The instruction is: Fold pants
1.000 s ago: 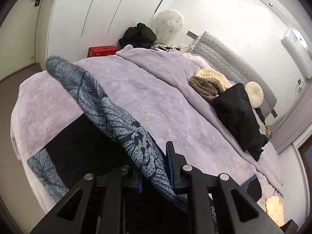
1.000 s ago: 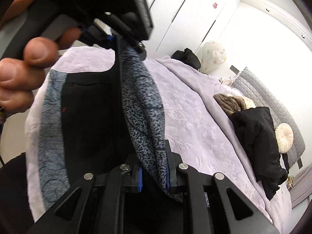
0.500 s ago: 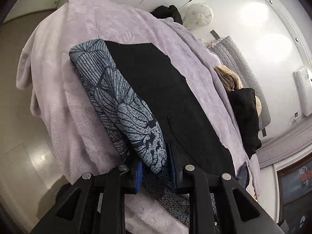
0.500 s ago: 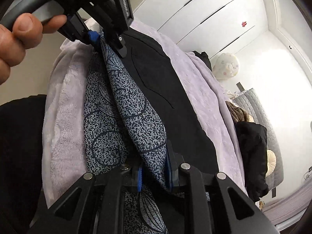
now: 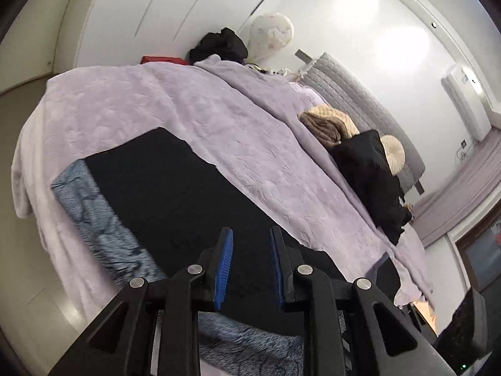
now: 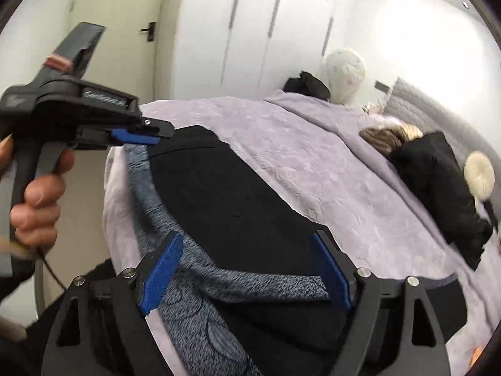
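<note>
From the left wrist view, the left gripper (image 5: 249, 264) has its blue-padded jaws a moderate gap apart with nothing between them, poised just above the pants (image 5: 175, 194), a black garment with a grey-blue leaf-patterned band along its near edge. The pants lie flat on the plush lilac blanket (image 5: 250, 131) near the foot corner of the bed, lengthwise folded as far as I can judge, with the patterned strip showing along the near side; the far edge looks straight and smooth. From the right wrist view, the right gripper (image 6: 247, 269) has its jaws spread wide and empty above the patterned fabric near the camera, and the left gripper appears at the upper left, gripped by the person's left hand (image 6: 37, 200), its tip near the far end of the pants. One fold appears laid down and released; folding across the length seems to be left, and the near end looks somewhat rumpled.
</note>
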Motion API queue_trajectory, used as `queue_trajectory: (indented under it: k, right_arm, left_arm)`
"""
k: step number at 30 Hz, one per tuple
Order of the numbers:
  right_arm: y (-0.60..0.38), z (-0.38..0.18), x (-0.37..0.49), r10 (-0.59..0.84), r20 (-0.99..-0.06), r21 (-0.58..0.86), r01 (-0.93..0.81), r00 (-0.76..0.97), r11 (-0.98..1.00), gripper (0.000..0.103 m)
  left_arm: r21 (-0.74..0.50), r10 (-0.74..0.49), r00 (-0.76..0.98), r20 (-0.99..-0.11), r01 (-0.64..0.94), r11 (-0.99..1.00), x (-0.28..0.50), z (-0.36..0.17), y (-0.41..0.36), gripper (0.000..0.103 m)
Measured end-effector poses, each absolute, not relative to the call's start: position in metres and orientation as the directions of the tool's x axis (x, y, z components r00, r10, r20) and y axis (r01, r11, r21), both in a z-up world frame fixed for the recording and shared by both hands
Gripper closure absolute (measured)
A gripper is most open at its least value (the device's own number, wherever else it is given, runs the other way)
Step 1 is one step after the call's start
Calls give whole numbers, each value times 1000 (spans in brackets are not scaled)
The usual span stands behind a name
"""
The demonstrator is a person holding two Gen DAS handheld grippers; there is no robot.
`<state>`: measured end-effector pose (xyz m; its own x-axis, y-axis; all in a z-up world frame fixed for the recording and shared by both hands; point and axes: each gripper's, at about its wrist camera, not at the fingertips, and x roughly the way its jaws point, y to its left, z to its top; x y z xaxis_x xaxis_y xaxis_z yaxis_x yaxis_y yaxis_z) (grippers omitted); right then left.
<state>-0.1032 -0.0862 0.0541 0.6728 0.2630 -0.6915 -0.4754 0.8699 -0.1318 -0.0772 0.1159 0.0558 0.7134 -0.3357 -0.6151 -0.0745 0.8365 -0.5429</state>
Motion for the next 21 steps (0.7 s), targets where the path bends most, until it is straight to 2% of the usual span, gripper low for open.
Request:
queue_trajectory:
  k: [3, 6, 8, 12, 13, 14, 15, 16, 17, 20, 21]
  right_arm:
    - [-98, 9, -72, 147, -843, -72, -379, 517, 923, 17]
    - [-123, 13, -82, 233, -818, 38, -355, 526, 934, 17]
    - [-143, 31, -87, 234, -790, 63, -305, 567, 950, 17]
    - [-209, 71, -65, 79, -726, 21, -94, 683, 995, 14]
    - [-235, 74, -46, 10, -735, 14, 0, 678, 1000, 7]
    - [-251, 72, -31, -36, -753, 11, 67, 657, 998, 4]
    - [-274, 67, -10, -80, -783, 18, 151, 616, 988, 0]
    - [-289, 60, 5, -113, -812, 18, 217, 572, 976, 0]
    - [-306, 49, 19, -141, -847, 14, 288, 512, 958, 0]
    - [-338, 14, 44, -166, -922, 0, 427, 351, 904, 0]
    - [-343, 5, 44, -166, -934, -3, 456, 318, 890, 0]
  left_arm:
    - [-503, -359, 621, -696, -66, 862, -48, 33, 87, 79]
    - [-432, -329, 537, -776, -73, 899, -39, -5, 64, 79]
    - [-401, -300, 596, -745, -41, 915, -51, -11, 58, 75]
    - [-333, -249, 636, -730, -12, 943, -60, -11, 46, 74]
    - [-324, -242, 642, -728, -10, 946, -62, -12, 44, 73]
    - [-328, -250, 646, -722, -1, 945, -63, -12, 43, 65]
    - [-341, -271, 645, -715, 16, 940, -64, -12, 41, 50]
    - [-348, -287, 644, -709, 35, 937, -65, -12, 38, 45]
    - [-327, -274, 648, -711, 40, 944, -68, -11, 33, 40]
    - [-214, -190, 662, -725, 46, 976, -71, -11, 19, 39]
    - [-186, -172, 669, -723, 52, 981, -73, -12, 14, 34]
